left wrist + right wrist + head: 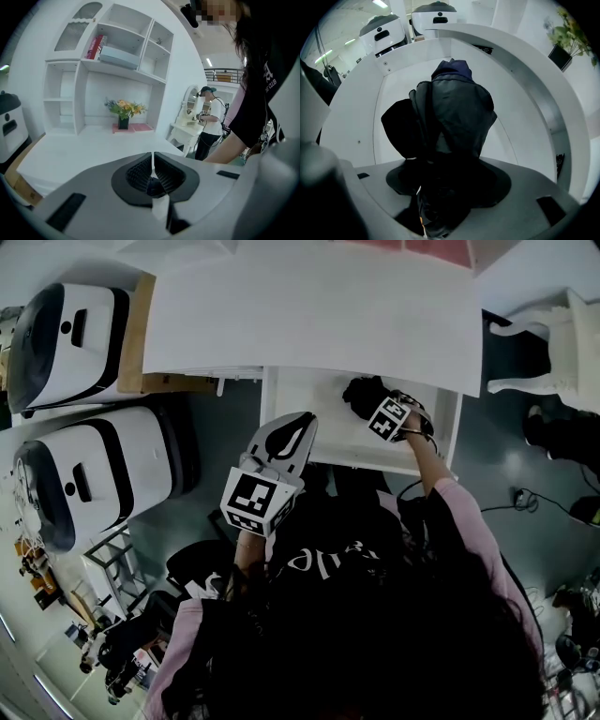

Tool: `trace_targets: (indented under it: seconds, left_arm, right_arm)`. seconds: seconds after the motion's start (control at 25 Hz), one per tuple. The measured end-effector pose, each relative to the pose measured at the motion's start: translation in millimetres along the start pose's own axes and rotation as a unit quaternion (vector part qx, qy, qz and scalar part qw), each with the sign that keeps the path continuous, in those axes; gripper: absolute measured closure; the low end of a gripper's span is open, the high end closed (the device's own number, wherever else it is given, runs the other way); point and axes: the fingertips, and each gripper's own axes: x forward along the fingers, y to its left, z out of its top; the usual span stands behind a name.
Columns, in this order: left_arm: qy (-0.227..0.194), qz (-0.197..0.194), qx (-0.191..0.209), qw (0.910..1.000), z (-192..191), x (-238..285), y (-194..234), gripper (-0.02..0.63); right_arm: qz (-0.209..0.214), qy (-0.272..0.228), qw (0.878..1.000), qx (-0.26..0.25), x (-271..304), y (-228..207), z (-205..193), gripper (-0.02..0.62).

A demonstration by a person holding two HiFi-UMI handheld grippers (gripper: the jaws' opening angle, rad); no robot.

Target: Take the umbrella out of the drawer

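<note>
Fingers point(520, 187) on the right gripper point(445, 192) are spread wide and pointing straight down into the open drawer point(309, 418). The folded black umbrella point(454, 112) sits bunched up right between them, but nothing shows them clamping it yet. The left gripper point(153, 171) has its fingers closed on nothing and hangs out in front of the drawer's left corner.

The umbrella is lying on the drawer floor, toward the right side and the back, partly under the lip of the white worktop point(309, 315).

Looks like the step in hand is getting a proper hold on it. The thing is mostly loose fabric, so pinching only the cloth would probably let it sag or slip. Best bet is to close across the thick middle of the bundle, where the shaft ought to be, and squeeze until it feels solid before lifting.

Room-wise, there's bare drawer floor to the left of the umbrella, while the right wall is just beside it. The worktop edge hangs over the back, so a straight lift from there could snag. It seems safer to draw it toward the person first, then up over the front wall. The left gripper is off to the side and not in the way.
</note>
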Motion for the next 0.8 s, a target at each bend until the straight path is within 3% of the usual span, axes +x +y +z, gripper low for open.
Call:
trace_targets:
  seconds: [0.2,0.48,0.8]
  left_arm:
    - [-0.021,-0.01,0.015,0.9996,6,-9,3,0.58]
    - [-0.033,-0.014,0.015,0.9993,3,-24,11,0.58]
    - [-0.048,-0.017,0.014,0.9986,1,-47,18,0.58]
  right_arm:
    - [0.005,0.004,1.0,0.004,-15,11,-4,0.314]
    - [-0.01,-0.042,0.998,0.041,-66,18,10,0.314]
    - [-0.017,-0.106,0.988,0.107,-138,39,36,0.314]
